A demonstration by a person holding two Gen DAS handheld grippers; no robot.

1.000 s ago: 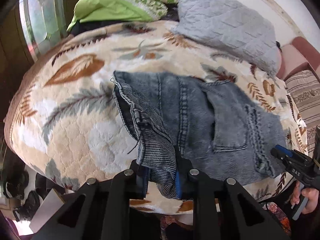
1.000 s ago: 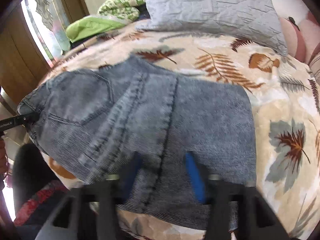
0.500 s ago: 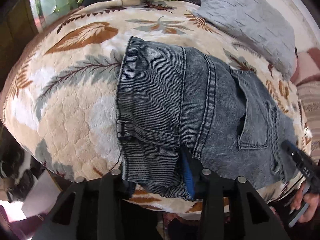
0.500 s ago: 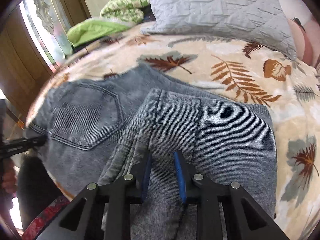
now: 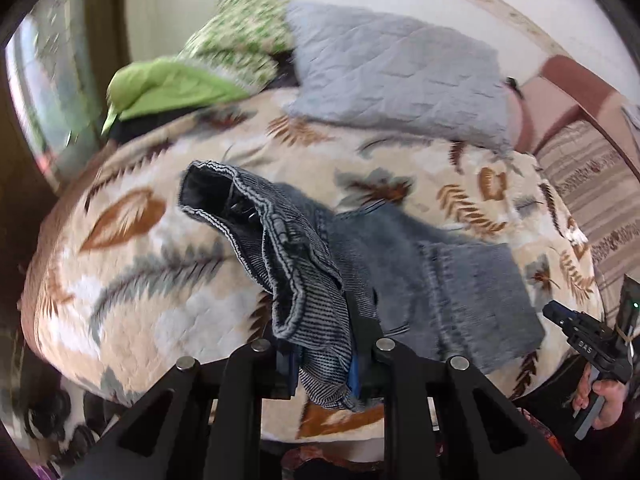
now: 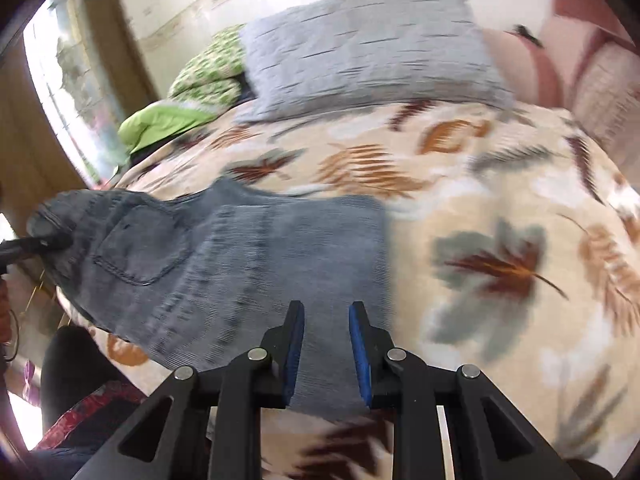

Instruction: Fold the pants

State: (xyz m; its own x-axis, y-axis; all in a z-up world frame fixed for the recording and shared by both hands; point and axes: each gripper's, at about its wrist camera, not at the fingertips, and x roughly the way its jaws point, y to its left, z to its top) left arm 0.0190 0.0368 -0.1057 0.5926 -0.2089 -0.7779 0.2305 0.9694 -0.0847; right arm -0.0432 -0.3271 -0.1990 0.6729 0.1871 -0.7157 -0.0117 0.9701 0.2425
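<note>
Left gripper (image 5: pixel 326 360): clamping pants (image 5: pixel 460 280) waistband, lower centre.
Right gripper (image 6: pixel 326 344): gaping, gripping nothing.
Risk: bunched denim is sagging; fold could be skewing.

Leaf-print bed (image 5: pixel 168 320), grey pillow (image 5: pixel 392 80), bright window (image 6: pixel 68 92)

Item count: one pair of grey denim pants (image 5: pixel 460 280), two grippers, left (image 5: pixel 324 364) and right (image 6: pixel 326 354), one grey quilted pillow (image 5: pixel 392 80) at upper centre, one leaf-print blanket (image 5: pixel 140 300), one green bedding bundle (image 5: pixel 180 84) at upper left.
</note>
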